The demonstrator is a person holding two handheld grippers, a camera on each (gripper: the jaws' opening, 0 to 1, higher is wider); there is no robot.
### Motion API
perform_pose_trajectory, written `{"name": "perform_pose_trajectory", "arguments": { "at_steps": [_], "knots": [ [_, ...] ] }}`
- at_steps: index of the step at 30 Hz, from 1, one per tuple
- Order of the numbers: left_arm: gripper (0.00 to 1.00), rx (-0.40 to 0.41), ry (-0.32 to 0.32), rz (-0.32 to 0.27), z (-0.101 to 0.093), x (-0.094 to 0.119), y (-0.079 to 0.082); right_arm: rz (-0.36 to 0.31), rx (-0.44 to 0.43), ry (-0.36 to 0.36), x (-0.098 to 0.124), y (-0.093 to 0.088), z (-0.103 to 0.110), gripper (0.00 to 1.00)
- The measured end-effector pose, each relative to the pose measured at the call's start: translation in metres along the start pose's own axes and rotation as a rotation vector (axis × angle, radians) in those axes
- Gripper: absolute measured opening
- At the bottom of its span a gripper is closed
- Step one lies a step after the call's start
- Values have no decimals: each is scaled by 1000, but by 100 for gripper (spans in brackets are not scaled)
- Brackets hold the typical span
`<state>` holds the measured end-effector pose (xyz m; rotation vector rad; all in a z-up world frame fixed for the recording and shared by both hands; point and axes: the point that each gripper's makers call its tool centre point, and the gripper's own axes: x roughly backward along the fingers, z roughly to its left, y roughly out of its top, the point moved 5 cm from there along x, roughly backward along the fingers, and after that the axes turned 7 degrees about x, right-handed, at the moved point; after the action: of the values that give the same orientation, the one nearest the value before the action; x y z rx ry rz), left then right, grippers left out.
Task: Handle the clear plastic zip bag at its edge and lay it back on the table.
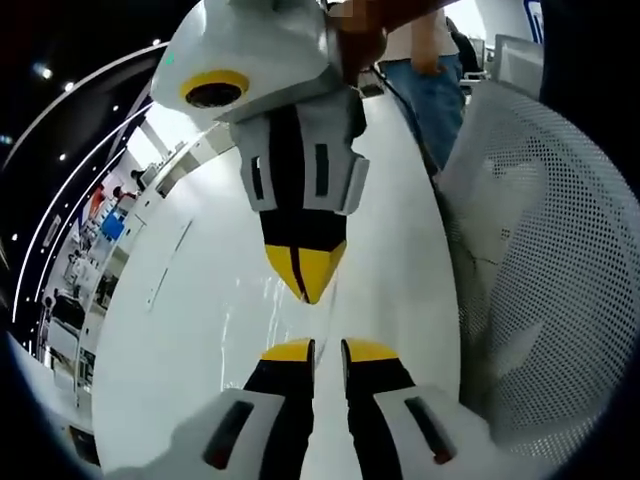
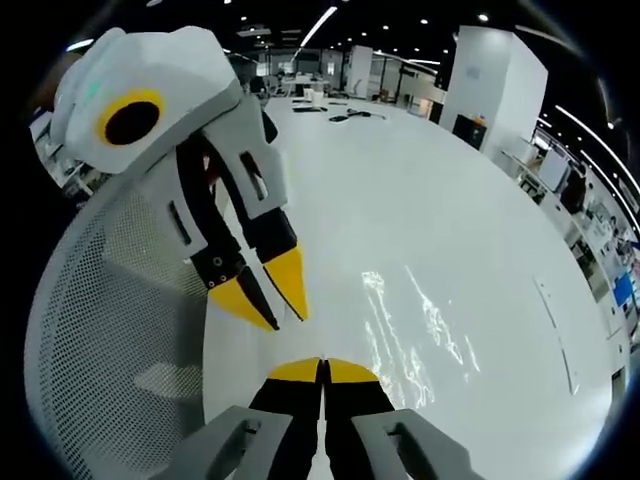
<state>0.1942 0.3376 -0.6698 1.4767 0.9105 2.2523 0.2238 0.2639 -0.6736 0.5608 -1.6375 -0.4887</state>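
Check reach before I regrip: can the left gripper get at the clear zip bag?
Probably yes: the left gripper, jaws slightly apart, points at the clear zip bag; the right gripper crowds it.

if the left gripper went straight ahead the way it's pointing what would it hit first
Most likely the right gripper, whose yellow fingers point back at the left gripper across a small gap, over the clear bag. Depth is uncertain.

The left gripper view looked along its own jaws, low over the white table [image 1: 390, 250], straight at the right gripper [image 1: 303, 280] close ahead. The right gripper view faced back the other way, equally near, meeting the left gripper [image 2: 268, 300] tip to tip. Both shared the table and the mesh chair [image 1: 560, 260] (at opposite edges of each view).
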Motion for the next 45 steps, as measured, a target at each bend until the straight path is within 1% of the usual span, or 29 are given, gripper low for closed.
{"name": "perform_pose_trajectory", "arguments": {
  "at_steps": [6, 11, 17, 22, 23, 25, 30, 37, 40, 43, 45],
  "knots": [
    [7, -3, 5, 23, 3, -5, -4, -13, -1, -15, 3, 2, -3, 0],
    [5, 2, 7, 20, 3, -3, -1, -17, 2, -23, 4, 3, -4, 0],
    [1, 1, 9, 26, 4, -3, -3, -21, 5, -31, 6, 4, -5, 0],
    [1, 10, 18, 32, 5, -3, -6, -29, 7, -39, 7, 6, -7, 0],
    [1, 12, 20, 31, 7, -5, -9, -28, 8, -43, 8, 7, -8, 0],
    [1, 15, 22, 32, 6, -2, -6, -30, 11, -49, 9, 7, -9, 0],
    [1, 18, 19, 34, 6, -2, -7, -37, 14, -61, 11, 9, -12, 0],
    [1, 19, 23, 47, 5, 1, -5, -47, 27, -91, 14, 11, -15, 0],
    [1, 18, 27, 52, 10, 0, -8, -53, 41, -106, 15, 12, -18, 0],
    [1, 15, 31, 54, 9, 4, -3, -62, 60, -127, 19, 15, -20, 0],
    [1, 16, 34, 57, 12, 3, -5, -70, 60, -140, 22, 17, -21, 0]
  ]
}}
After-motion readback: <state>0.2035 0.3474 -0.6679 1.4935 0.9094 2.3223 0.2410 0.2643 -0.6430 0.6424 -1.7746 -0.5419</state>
